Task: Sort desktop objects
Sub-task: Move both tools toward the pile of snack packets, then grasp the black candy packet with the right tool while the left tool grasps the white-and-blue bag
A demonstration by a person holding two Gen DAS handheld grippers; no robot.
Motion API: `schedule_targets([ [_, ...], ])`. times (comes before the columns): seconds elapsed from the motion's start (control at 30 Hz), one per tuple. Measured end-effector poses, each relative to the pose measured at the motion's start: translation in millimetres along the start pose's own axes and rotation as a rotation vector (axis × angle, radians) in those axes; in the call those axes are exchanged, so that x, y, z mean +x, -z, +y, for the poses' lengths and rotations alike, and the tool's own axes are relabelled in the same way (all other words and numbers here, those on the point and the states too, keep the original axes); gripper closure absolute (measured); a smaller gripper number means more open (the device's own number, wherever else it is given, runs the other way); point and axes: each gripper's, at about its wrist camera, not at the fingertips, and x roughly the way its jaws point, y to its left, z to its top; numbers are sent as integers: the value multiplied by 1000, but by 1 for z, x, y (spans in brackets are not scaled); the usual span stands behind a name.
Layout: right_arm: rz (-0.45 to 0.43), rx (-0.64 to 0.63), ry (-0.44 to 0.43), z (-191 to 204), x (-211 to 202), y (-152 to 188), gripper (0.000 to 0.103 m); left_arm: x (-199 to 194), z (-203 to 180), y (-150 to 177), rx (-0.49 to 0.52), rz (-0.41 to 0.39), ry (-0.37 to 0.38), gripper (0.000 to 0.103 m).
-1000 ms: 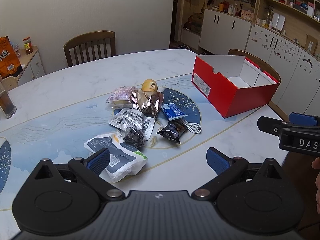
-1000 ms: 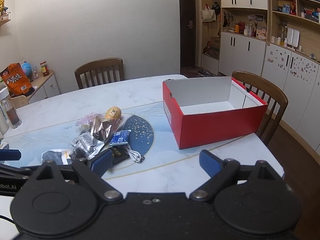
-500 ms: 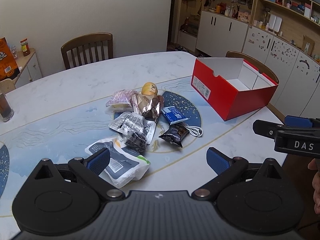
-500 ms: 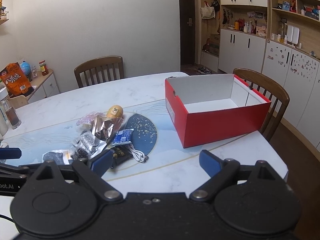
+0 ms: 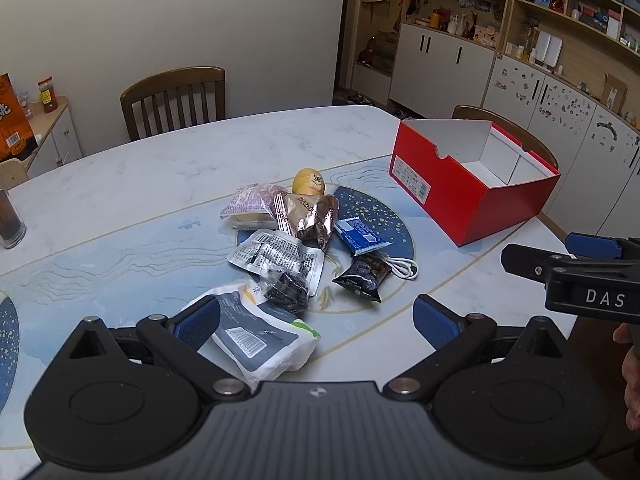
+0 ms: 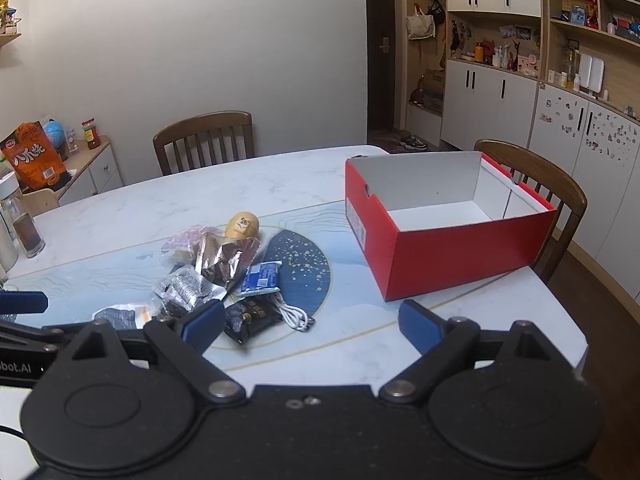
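A pile of snack packets lies mid-table: a white and grey pouch (image 5: 256,336), a clear printed packet (image 5: 276,258), a brown foil bag (image 5: 310,214), a blue packet (image 5: 362,236), a dark packet (image 5: 362,276), a white cable (image 5: 402,266) and a yellow egg-shaped toy (image 5: 308,181). An open, empty red shoebox (image 6: 448,220) stands to the right. My left gripper (image 5: 316,318) is open and empty, above the near end of the pile. My right gripper (image 6: 310,320) is open and empty, above the table's near edge between the pile and the box.
The marble table (image 5: 120,184) has a wooden chair (image 5: 174,100) at the far side and another chair (image 6: 536,184) behind the box. A glass jar (image 6: 24,220) stands at the left edge. Cabinets line the right wall.
Both grippers have drifted a little; the pile and box shift slightly in view. Nothing has been grasped or moved on the table.
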Motion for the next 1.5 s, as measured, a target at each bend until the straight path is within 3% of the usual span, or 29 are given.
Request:
schedule_targets([
  [0.6,28,-25,-17,21,18,0,9,10,26,0,15,7,30,0],
  [0.87,64,-37,-38,21,41,4,10,20,36,12,37,-3,-11,0],
  [1.5,155,-144,-137,26,122,6,14,75,40,27,-43,84,-90,0],
])
